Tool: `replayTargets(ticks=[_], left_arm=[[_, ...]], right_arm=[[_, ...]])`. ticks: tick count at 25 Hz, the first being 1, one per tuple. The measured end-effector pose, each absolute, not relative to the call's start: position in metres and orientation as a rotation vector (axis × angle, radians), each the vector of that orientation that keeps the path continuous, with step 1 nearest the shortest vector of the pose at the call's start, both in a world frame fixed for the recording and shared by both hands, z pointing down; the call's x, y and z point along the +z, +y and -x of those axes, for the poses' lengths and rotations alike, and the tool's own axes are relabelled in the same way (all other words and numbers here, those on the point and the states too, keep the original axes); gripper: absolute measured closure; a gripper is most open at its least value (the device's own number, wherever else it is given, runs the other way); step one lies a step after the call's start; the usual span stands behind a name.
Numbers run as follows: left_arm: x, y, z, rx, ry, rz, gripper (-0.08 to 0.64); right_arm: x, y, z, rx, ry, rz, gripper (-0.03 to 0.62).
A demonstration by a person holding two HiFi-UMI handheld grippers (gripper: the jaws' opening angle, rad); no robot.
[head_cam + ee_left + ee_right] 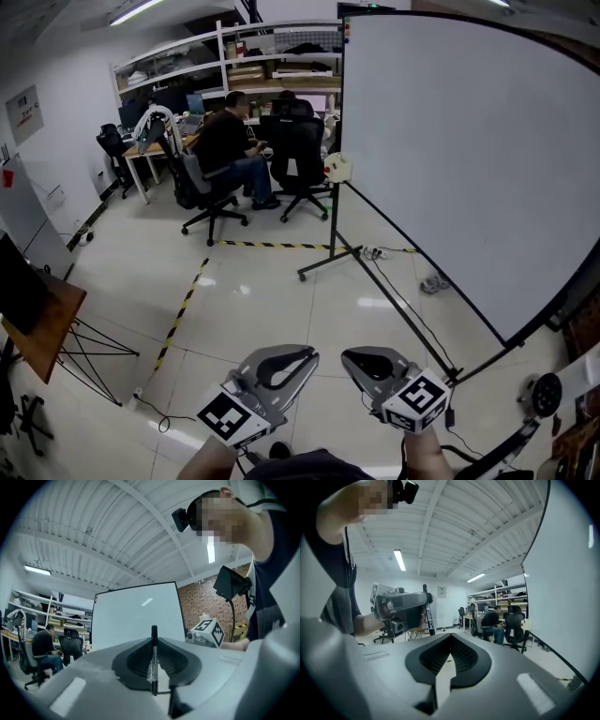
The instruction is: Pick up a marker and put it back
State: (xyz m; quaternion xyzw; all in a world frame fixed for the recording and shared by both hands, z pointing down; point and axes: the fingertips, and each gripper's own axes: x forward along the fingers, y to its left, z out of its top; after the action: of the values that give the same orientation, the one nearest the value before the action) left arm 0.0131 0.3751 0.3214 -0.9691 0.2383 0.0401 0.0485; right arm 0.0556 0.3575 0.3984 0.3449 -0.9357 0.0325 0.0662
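Between the jaws of your left gripper point(154, 641) sits the marker point(154, 660). The jaws pinch its thin black barrel from both sides. It stands lengthwise along the jaws, with its dark tip poking out just past their ends and its lower end down near the gripper's body. A pale label shows partway along the barrel.

Your right gripper point(450, 639) carries nothing. Its jaws are pressed together at the tips, leaving only a narrow pale slit lower down between the dark ribbed pads.

From the head view you hold the two low and near each other, the left gripper point(286, 366) just beside the right gripper point(375, 366), both above the tiled floor point(281, 300). The right gripper's cube of square markers point(209, 632) shows just off to the right of the left gripper's jaws.

Ahead of both grippers and to their right rises the whiteboard point(469, 159), blank across its face. From the left gripper it stands straight beyond the marker's tip. Farther ahead and to the left of the grippers, well apart from them, two people point(230, 141) sit on office chairs point(300, 155) at a desk point(141, 150). A line of yellow-and-black tape point(183, 309) runs across the floor ahead of the left gripper.
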Motion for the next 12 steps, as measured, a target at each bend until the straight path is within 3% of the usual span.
replayTargets(ticks=[12], left_arm=[[0.261,0.368,-0.017,0.183,0.704,2.808,0.528]], right_arm=[[0.329,0.34,-0.063,-0.179,-2.852,-1.068,0.592]])
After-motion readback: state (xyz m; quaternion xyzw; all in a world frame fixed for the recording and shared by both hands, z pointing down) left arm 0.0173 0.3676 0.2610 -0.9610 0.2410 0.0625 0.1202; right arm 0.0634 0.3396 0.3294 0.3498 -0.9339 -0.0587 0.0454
